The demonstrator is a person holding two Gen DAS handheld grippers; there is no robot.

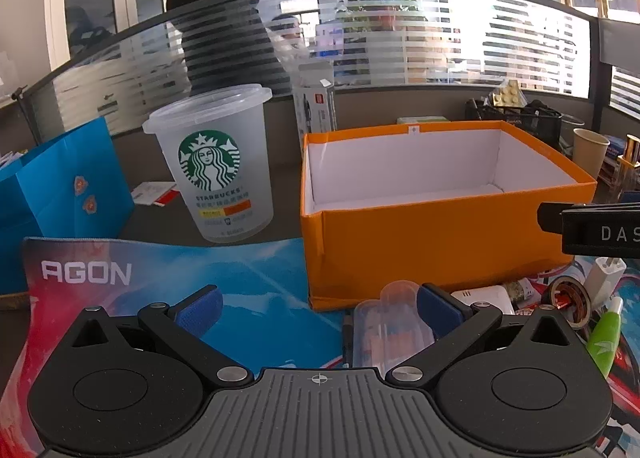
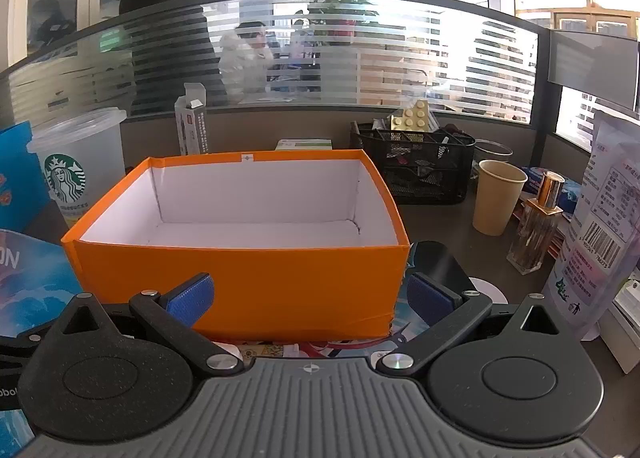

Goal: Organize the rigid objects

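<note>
An open orange box (image 1: pixel 420 234) with a white, empty inside stands on the desk; it also shows in the right wrist view (image 2: pixel 240 278). My left gripper (image 1: pixel 318 310) is open, low over the AGON mat (image 1: pixel 160 278), just left of the box's near corner. A clear plastic bottle (image 1: pixel 394 322) lies by its right finger. A white charger (image 1: pixel 604 278), a tape roll (image 1: pixel 570 300) and a green tube (image 1: pixel 606 334) lie right of it. My right gripper (image 2: pixel 308 298) is open and empty, close in front of the box's near wall.
A Starbucks cup (image 1: pixel 216 162) and blue paper bag (image 1: pixel 68 194) stand to the left. A black mesh organizer (image 2: pixel 416 166), paper cup (image 2: pixel 498 196), perfume bottle (image 2: pixel 538 226) and plastic pouch (image 2: pixel 600 226) stand to the right. A glass partition runs behind the desk.
</note>
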